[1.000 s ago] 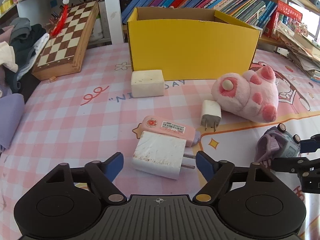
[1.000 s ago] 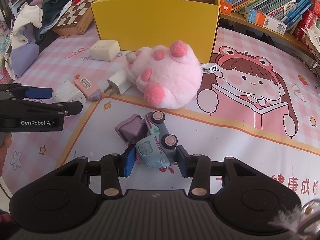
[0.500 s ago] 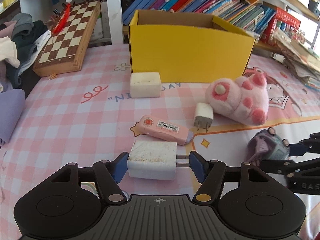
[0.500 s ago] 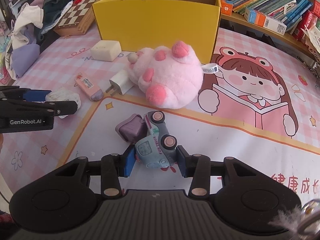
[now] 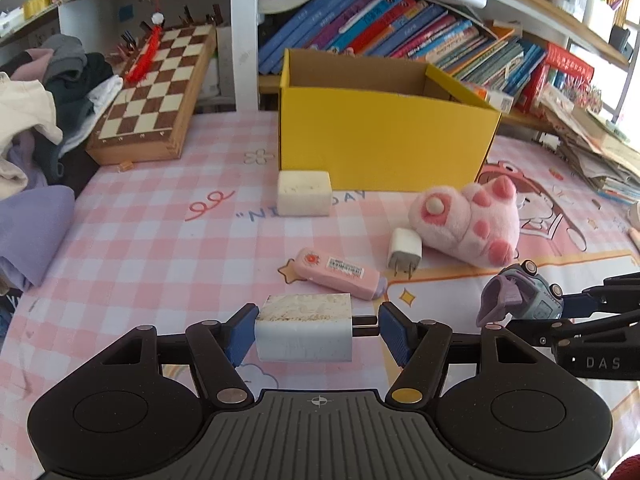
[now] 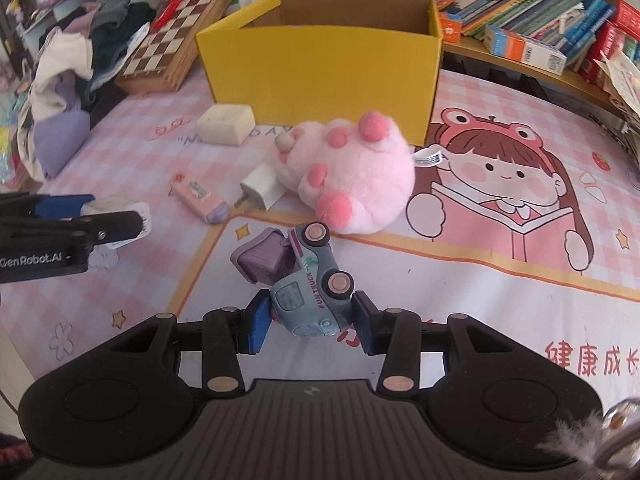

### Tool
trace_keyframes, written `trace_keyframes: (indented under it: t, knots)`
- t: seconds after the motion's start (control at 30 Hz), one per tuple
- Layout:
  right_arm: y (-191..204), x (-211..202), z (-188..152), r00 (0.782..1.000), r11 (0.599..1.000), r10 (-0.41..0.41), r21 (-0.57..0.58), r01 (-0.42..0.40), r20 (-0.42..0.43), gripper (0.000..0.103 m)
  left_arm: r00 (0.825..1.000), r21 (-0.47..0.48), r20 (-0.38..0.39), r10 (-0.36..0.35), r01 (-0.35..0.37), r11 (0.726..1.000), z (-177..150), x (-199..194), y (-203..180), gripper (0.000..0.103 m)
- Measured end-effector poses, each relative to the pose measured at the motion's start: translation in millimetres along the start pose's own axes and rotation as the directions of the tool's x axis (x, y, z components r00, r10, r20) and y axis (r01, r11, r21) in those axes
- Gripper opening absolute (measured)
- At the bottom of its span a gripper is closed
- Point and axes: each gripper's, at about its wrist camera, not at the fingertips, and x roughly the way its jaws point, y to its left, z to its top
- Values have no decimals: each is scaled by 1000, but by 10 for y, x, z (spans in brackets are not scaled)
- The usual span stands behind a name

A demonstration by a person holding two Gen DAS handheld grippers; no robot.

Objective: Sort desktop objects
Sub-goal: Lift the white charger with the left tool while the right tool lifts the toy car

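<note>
My left gripper (image 5: 316, 334) is shut on a large white charger (image 5: 304, 330), one pad on its body and the other on its prongs, and holds it above the pink checked mat. My right gripper (image 6: 308, 326) is shut on a blue-grey toy truck (image 6: 308, 284) with a purple tipper and holds it off the mat. The open yellow box (image 5: 380, 136) stands at the back. On the mat lie a small white charger (image 5: 405, 250), a pink stick-shaped device (image 5: 340, 274), a cream block (image 5: 304, 193) and a pink plush toy (image 5: 468, 220).
A wooden chessboard (image 5: 156, 92) leans at the back left beside a pile of clothes (image 5: 36, 120). Bookshelves with books (image 5: 400, 40) run behind the box. Stacked papers (image 5: 592, 148) lie at the right edge.
My left gripper closed on the large white charger and lifted it off the mat. My right gripper stayed shut on the toy truck and raised it slightly.
</note>
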Motion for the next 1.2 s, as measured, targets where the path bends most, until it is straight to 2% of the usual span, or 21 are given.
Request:
trace_keyframes:
  t: [0.57, 1.2]
  knots:
    - [155, -194, -103, 999, 999, -33, 40, 32, 17, 41, 998, 36, 40, -45, 44, 998, -39, -229, 65, 65]
    - [431, -247, -192, 999, 999, -38, 35, 37, 19, 41, 998, 25, 49, -48, 47, 999, -158, -388, 300, 65]
